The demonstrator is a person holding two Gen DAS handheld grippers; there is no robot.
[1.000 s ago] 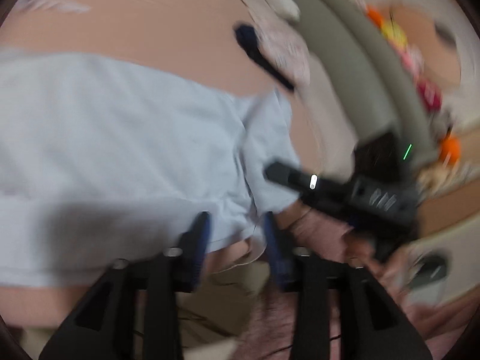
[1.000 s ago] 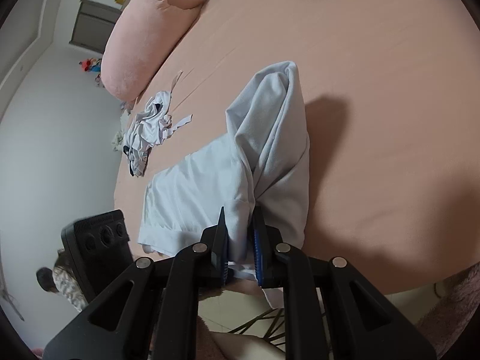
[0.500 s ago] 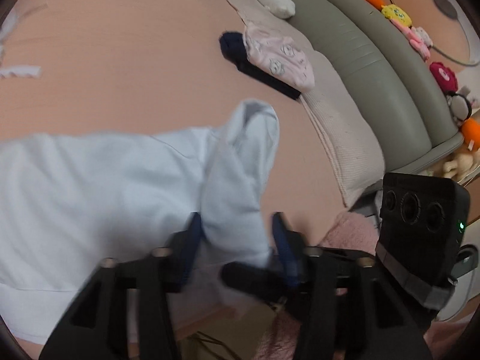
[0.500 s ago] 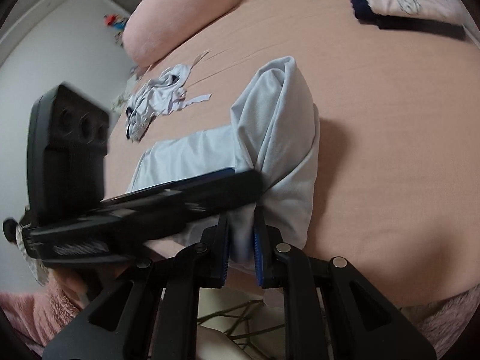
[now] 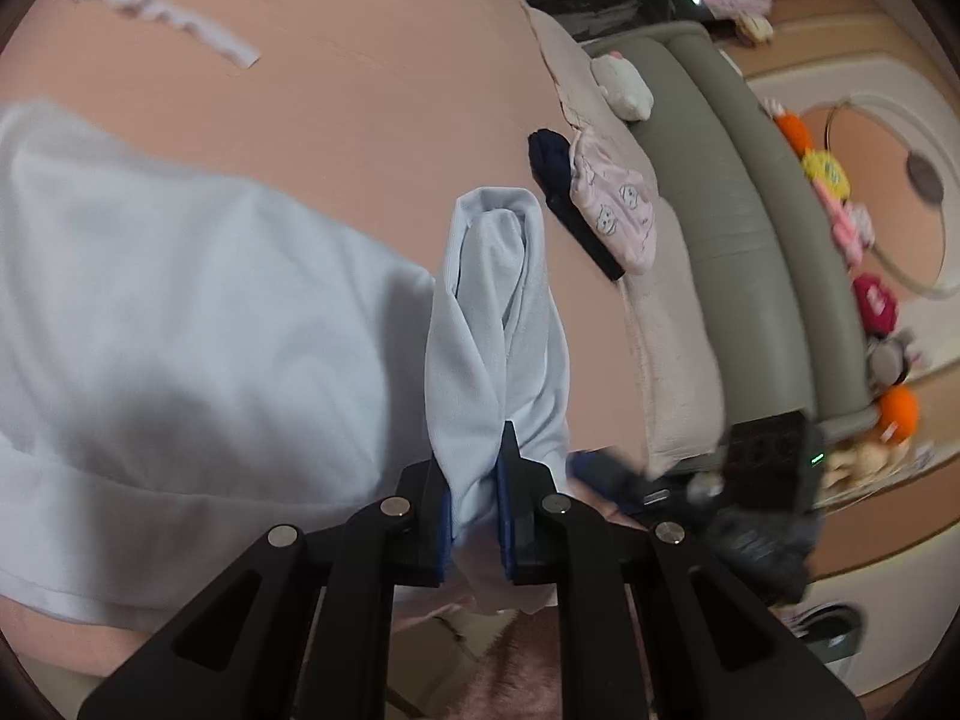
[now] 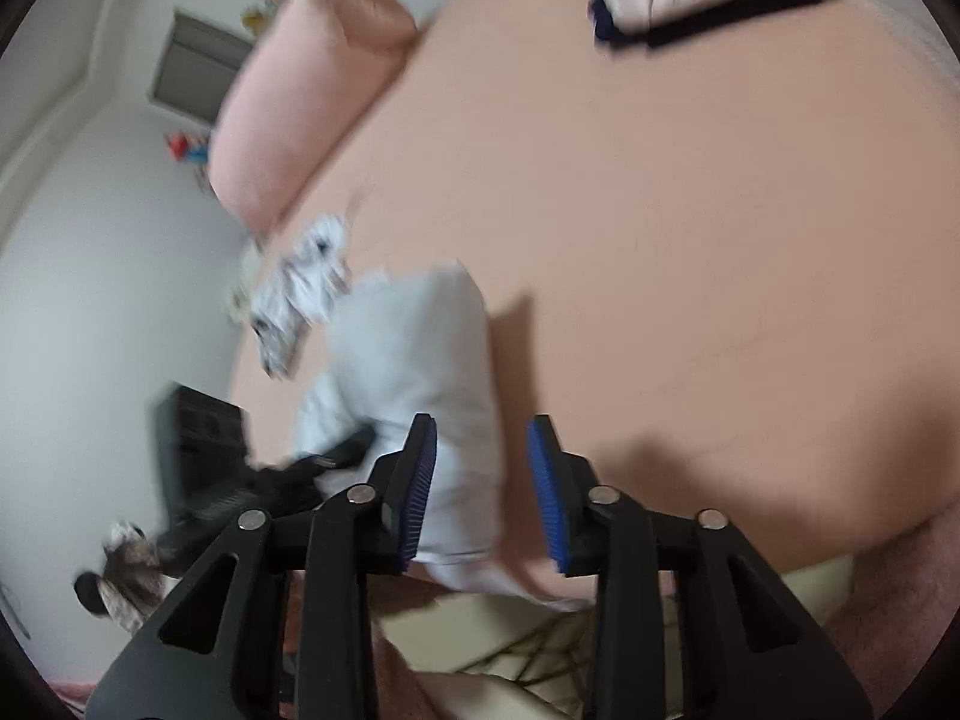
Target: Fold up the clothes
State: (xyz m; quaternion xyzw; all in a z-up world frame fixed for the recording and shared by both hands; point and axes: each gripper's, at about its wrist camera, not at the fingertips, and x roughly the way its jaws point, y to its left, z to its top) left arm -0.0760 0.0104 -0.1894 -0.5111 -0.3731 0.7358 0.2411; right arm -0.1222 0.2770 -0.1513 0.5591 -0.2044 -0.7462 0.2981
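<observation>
Shirt [image 5: 492, 324] handed over since 0.5 s ago | left gripper [image 5: 474, 516] clamps it | right gripper [image 6: 483, 495] released, seemingly clear

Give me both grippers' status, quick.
Left gripper: shut on the light blue garment.
Right gripper: open, holding nothing; the garment lies between its jaws.

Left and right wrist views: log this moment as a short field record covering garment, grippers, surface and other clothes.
garment: light blue shirt, partly spread on the bed, one bunched part lifted
left gripper: shut on the bunched fabric
right gripper: open, jaws apart, shirt fabric between them but not clamped
surface: peach bed sheet
other clothes: folded pink garment on a dark one near the bed edge; crumpled white garment by the pink pillow
</observation>
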